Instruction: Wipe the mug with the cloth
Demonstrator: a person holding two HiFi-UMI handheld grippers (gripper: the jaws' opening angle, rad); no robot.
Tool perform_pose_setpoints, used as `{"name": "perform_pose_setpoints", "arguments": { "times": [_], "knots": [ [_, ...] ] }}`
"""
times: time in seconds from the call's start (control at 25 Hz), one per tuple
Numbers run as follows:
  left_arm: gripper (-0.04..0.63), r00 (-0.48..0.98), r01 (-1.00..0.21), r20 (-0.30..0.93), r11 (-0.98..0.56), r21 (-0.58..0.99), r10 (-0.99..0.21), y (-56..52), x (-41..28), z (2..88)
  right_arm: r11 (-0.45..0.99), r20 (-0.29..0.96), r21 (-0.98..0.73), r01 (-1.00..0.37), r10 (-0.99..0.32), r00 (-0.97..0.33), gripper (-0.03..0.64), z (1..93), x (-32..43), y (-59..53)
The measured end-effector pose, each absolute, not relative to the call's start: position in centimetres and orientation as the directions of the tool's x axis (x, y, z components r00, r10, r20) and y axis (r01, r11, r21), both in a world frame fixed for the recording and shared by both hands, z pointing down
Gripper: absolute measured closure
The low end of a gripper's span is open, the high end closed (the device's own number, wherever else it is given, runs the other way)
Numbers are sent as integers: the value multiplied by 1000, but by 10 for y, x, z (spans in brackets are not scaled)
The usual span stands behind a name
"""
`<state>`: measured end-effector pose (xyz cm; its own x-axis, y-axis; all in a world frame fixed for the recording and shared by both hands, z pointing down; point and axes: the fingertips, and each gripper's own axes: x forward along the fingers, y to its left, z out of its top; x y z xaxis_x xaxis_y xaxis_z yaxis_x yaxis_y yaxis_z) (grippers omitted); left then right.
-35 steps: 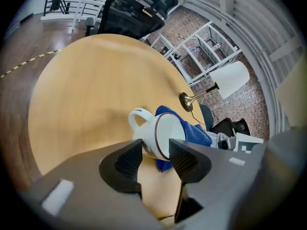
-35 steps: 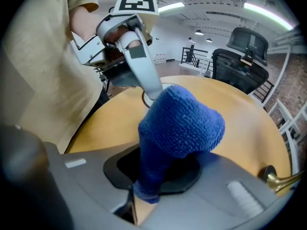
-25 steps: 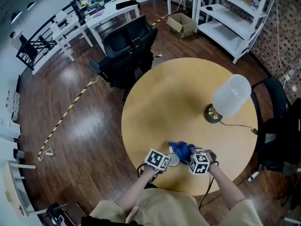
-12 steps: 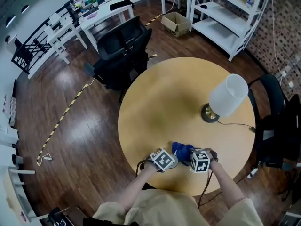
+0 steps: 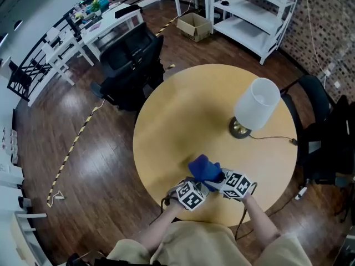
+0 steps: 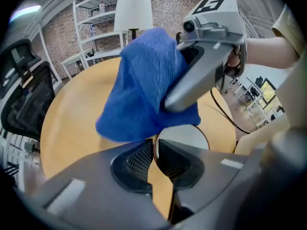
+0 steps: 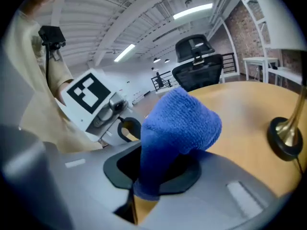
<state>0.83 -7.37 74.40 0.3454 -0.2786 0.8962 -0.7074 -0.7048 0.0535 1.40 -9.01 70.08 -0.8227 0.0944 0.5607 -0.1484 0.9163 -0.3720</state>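
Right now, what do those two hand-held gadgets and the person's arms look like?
Both the left gripper and the right gripper are smooth grey plastic, with black ribbed pads lining the jaws. Each carries a white cube printed with black square markers. A thin black cable hangs below the right one. The person wears a loose cream top.

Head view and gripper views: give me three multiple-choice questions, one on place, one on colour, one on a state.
1. In the head view, the lamp stands: A left of the cloth; B right of the cloth, farther across the table; C nearer than the cloth.
2. The cloth is: A red; B white; C blue.
3. The right gripper is: A shut on the cloth; B open, empty; C shut on the lamp.
B, the lamp sits beyond it, rightward. C, blue in every view. A, its view shows cloth pinched between the jaws.
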Motion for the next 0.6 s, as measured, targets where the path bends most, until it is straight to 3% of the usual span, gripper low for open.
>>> {"name": "perform_pose_setpoints", "arguments": {
  "times": [0.08,0.24,0.4,0.6],
  "knots": [
    [566,369,-699,880,-713,52,-298,-71,8,743,919,554,-371,-134,103,-826,545,712,4,-81],
    [565,423,-673,836,-739,30,-350,-65,3,739,891,543,-385,-241,7,-840,546,726,12,-98],
    [565,443,-675,799,-738,0,-405,-60,-2,737,817,488,-490,-305,-33,-872,548,732,17,-108],
    [565,472,-731,745,-681,32,-472,-52,-20,736,765,548,-521,-378,-40,-836,552,767,26,-99]
  ]
}}
